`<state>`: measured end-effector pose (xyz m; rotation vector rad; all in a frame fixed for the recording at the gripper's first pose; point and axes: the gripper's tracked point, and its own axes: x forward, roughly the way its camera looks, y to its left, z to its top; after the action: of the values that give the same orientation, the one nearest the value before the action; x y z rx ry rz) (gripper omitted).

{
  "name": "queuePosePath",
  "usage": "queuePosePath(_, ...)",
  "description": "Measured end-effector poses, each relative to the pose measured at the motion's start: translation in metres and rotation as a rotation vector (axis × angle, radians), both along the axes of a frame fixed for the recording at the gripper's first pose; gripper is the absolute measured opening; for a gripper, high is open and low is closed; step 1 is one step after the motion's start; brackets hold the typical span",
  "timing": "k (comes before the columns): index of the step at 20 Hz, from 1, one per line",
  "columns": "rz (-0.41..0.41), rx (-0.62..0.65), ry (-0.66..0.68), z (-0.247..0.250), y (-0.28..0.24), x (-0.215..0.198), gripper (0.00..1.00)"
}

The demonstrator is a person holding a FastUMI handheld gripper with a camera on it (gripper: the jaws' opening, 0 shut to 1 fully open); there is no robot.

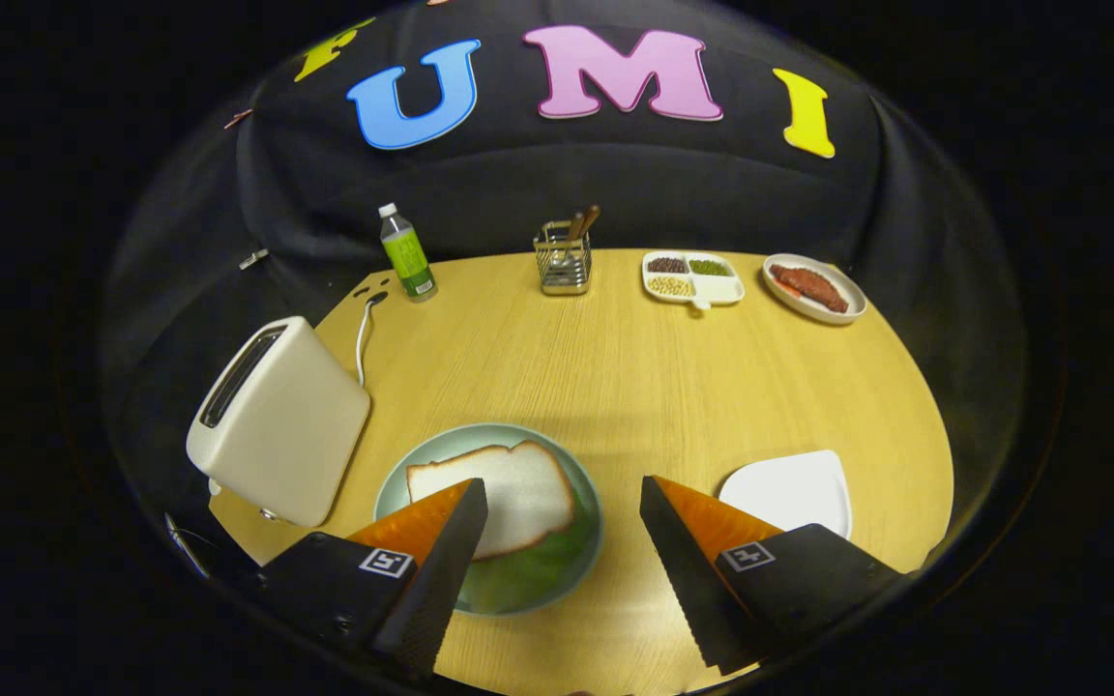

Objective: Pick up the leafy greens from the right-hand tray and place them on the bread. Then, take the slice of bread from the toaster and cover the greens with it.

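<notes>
Fingers (562, 493) spread apart, holding nothing. Bread slice (509, 483) atop greens (528, 570) on plate (402, 474). Toaster (277, 425) beside plate on counter (615, 367).

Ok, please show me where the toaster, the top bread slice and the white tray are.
toaster (291, 430): gripper view, on its broad side wall.
bread slice (518, 488): gripper view, middle of its top face.
white tray (794, 488): gripper view, on its bare surface.

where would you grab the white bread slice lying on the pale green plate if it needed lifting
Probably by the white bread slice's far crust edge, coming down from above with one finger under the rim. It lies flat on green leaves in the pale green round plate, so only edges offer a pinch. The gripper is open above it.
</notes>
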<state>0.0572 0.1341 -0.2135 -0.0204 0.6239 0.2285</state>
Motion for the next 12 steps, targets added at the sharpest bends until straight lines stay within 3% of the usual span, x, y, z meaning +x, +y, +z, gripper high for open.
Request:
queuePosePath(8, -0.108, -0.006, -0.312, 0.139, -0.071, -0.001, 0.99)
queuePosePath(12, -0.179, 0.085, -0.474, 0.203, -0.116, -0.002, 0.99)
